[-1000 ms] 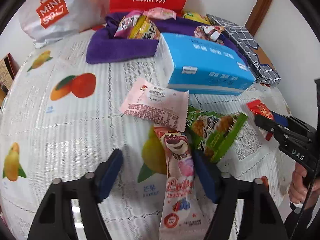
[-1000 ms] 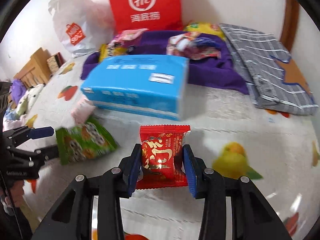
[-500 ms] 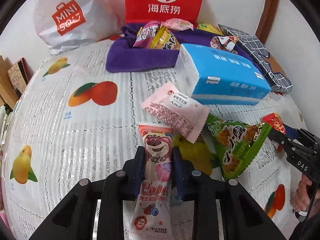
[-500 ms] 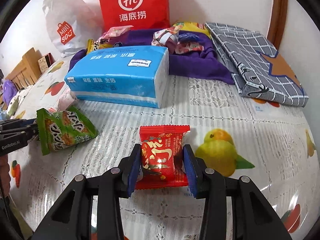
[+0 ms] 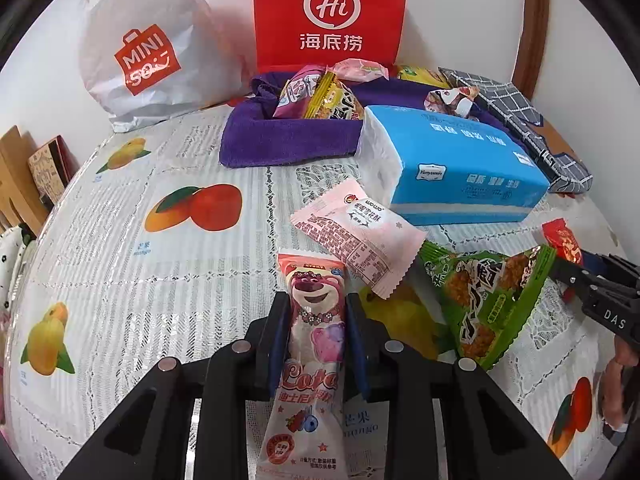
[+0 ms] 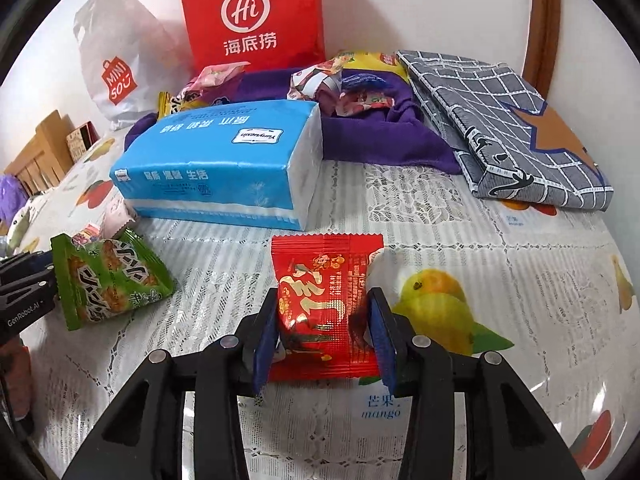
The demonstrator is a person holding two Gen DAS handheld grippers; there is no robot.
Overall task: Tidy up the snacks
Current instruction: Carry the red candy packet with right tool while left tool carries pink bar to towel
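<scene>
My left gripper (image 5: 316,320) is shut on a long pink bear snack packet (image 5: 314,344) and holds it over the fruit-print tablecloth. My right gripper (image 6: 324,328) is shut on a red snack packet (image 6: 326,300); it also shows at the right edge of the left wrist view (image 5: 562,240). A pale pink packet (image 5: 356,236) and a green packet (image 5: 492,300) lie on the table ahead of the left gripper. The green packet (image 6: 108,280) lies left of the right gripper. A purple cloth (image 5: 288,140) at the back holds several snacks.
A blue tissue pack (image 5: 460,168) lies in the middle, also in the right wrist view (image 6: 224,164). A red paper bag (image 5: 332,12) and a white Miniso bag (image 5: 148,52) stand against the wall. A grey checked folded cloth (image 6: 504,124) lies at the back right.
My left gripper closed on the pink bear packet and lifted it slightly. My right gripper kept hold of the red packet and the view swung a little to the right.
</scene>
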